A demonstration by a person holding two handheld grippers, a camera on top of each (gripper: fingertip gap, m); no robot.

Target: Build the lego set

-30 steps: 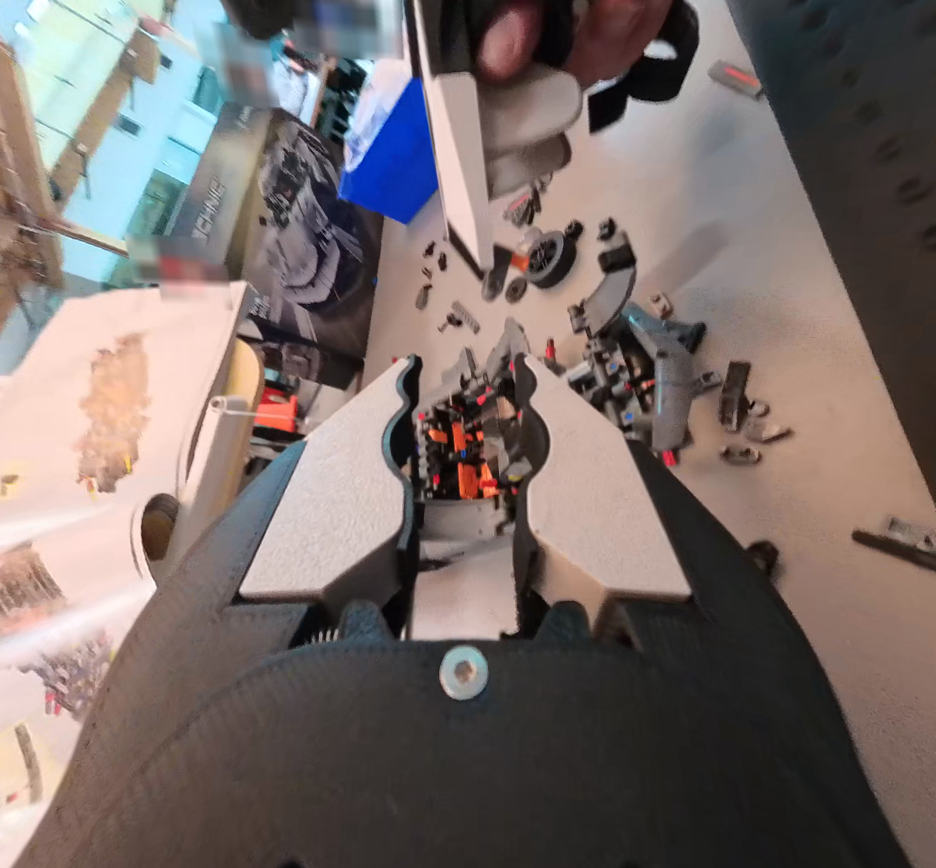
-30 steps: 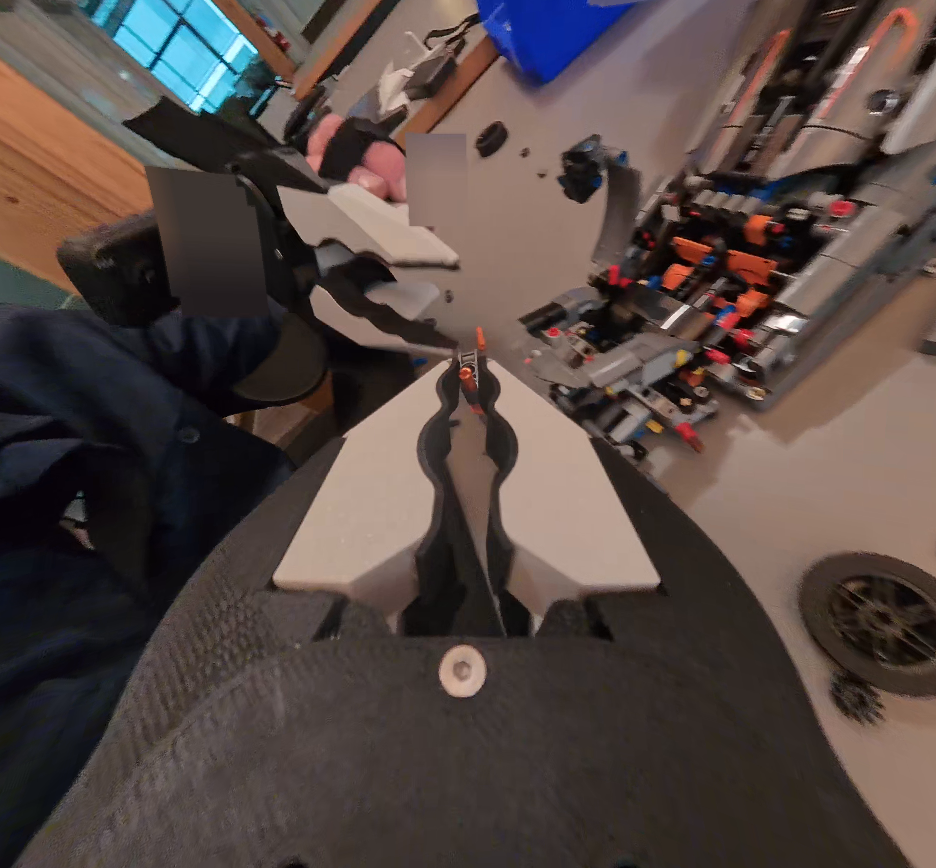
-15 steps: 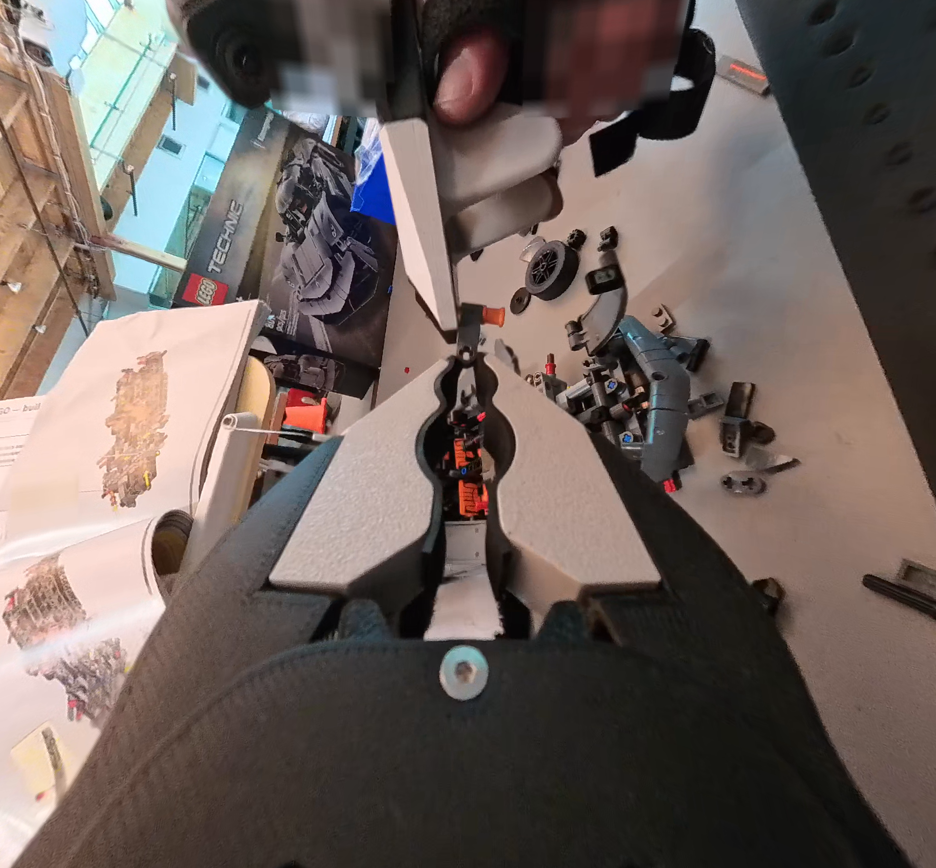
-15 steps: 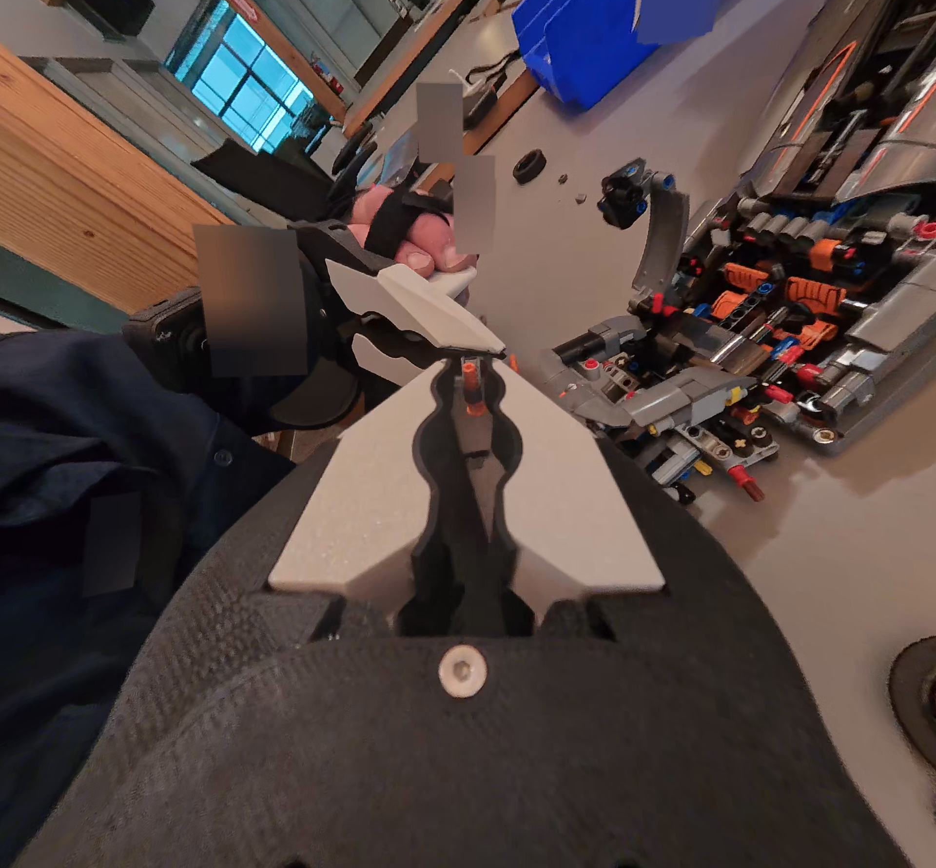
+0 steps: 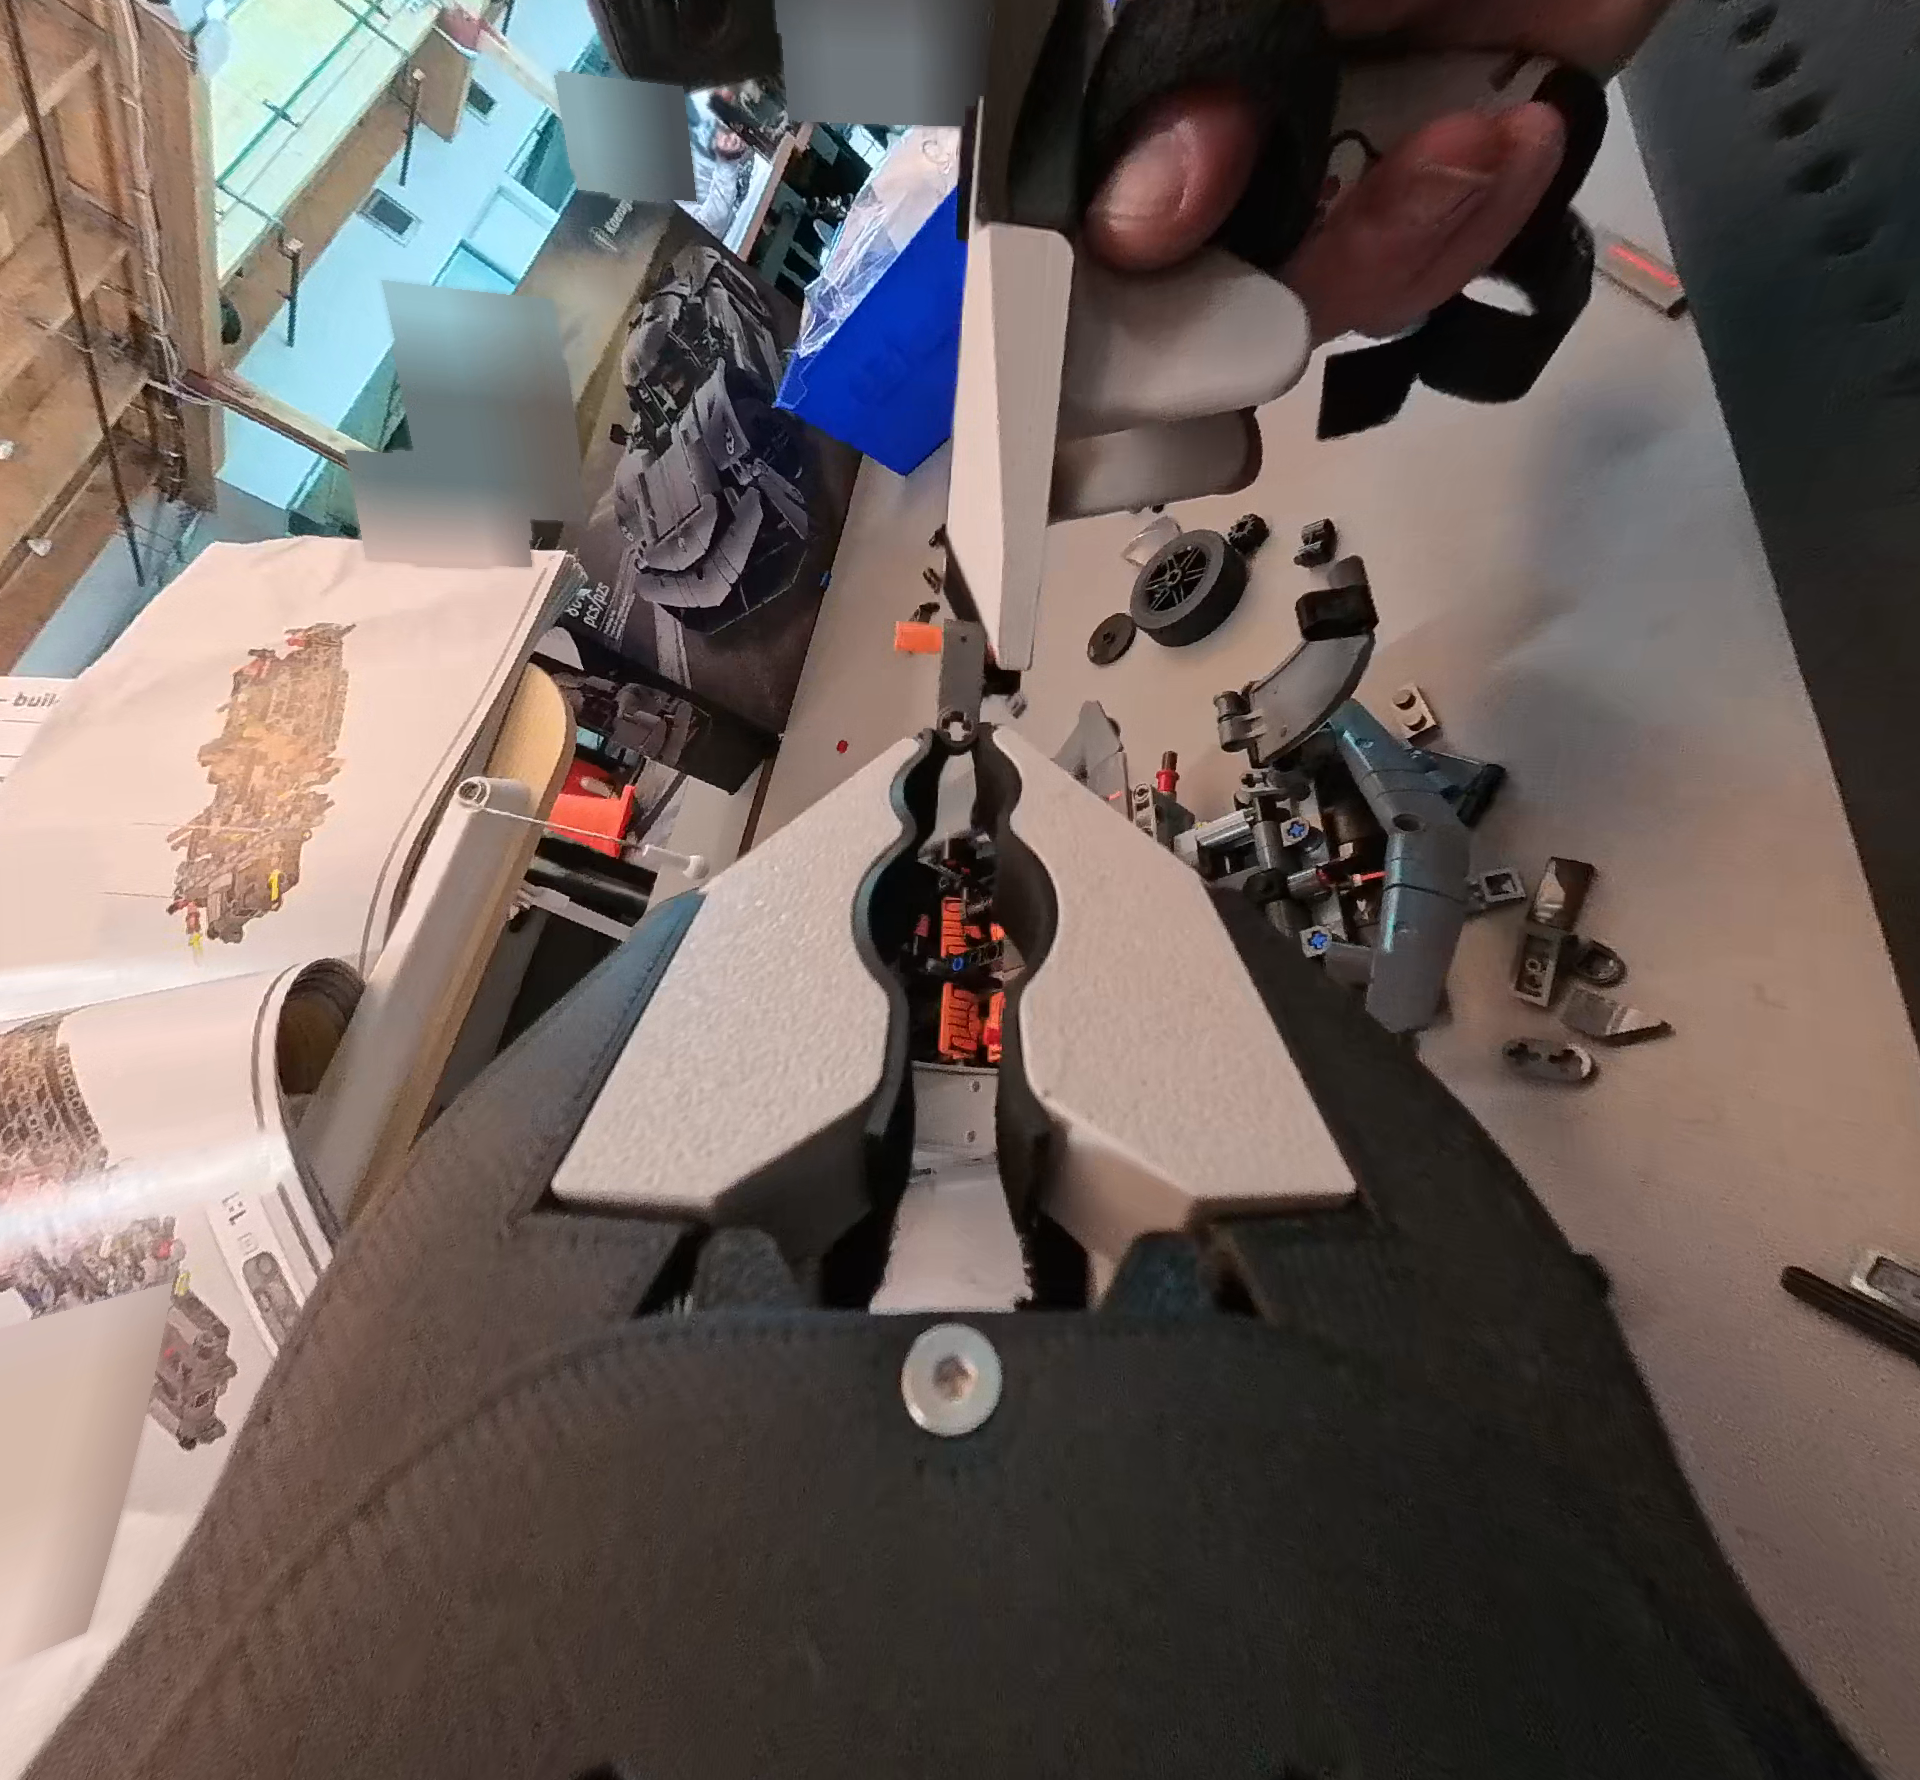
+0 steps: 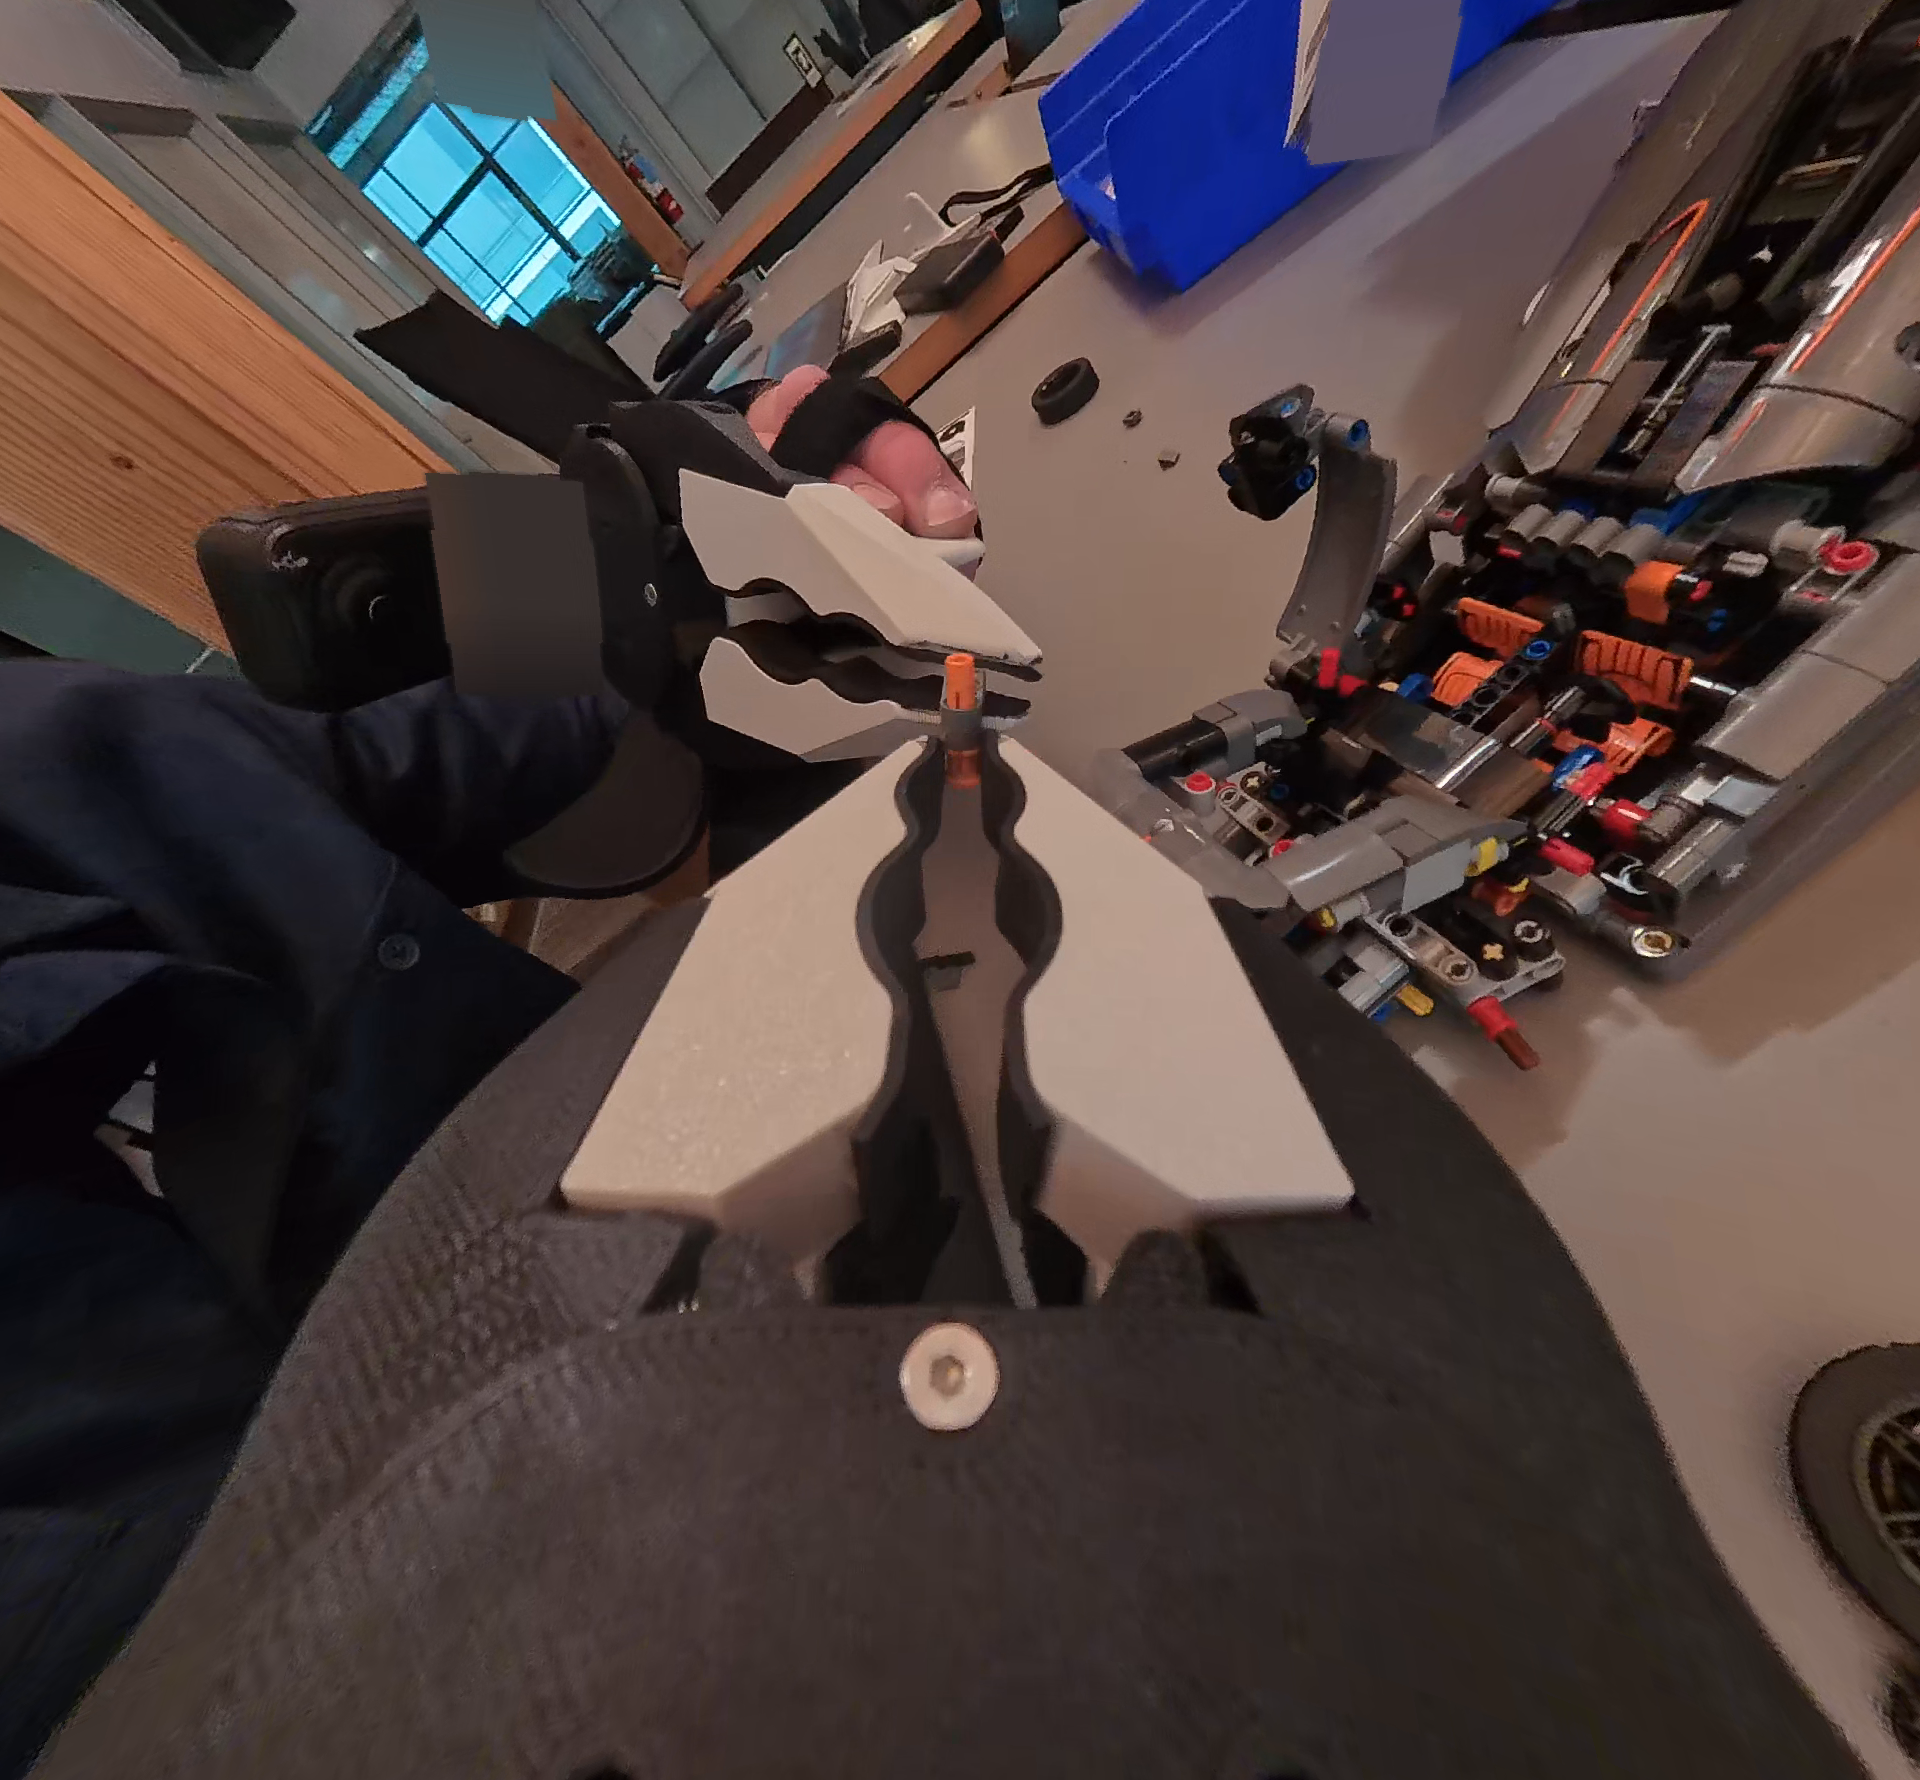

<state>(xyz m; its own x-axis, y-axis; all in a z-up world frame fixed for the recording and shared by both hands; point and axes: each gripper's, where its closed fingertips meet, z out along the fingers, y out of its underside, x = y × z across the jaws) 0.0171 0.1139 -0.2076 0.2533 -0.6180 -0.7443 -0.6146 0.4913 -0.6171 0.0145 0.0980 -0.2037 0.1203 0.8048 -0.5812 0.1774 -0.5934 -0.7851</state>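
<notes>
Left gripper [image 5: 961,743]: now closed on grey beam [image 5: 958,681], having closed since a second ago. Right gripper [image 6: 961,759]: closed on orange pin [image 6: 961,681], pin now through beam. Sub-part joined mid-air; main model [image 6: 1558,691] on table [image 6: 1714,1159].

A shared workshop or lab space is showing here: long grey worktables [image 6: 1091,504] are running back toward tall windows [image 6: 478,203], timber-clad walls [image 6: 135,348] are rising alongside, and a blue parts bin [image 6: 1195,130] is sitting among scattered pieces.
</notes>
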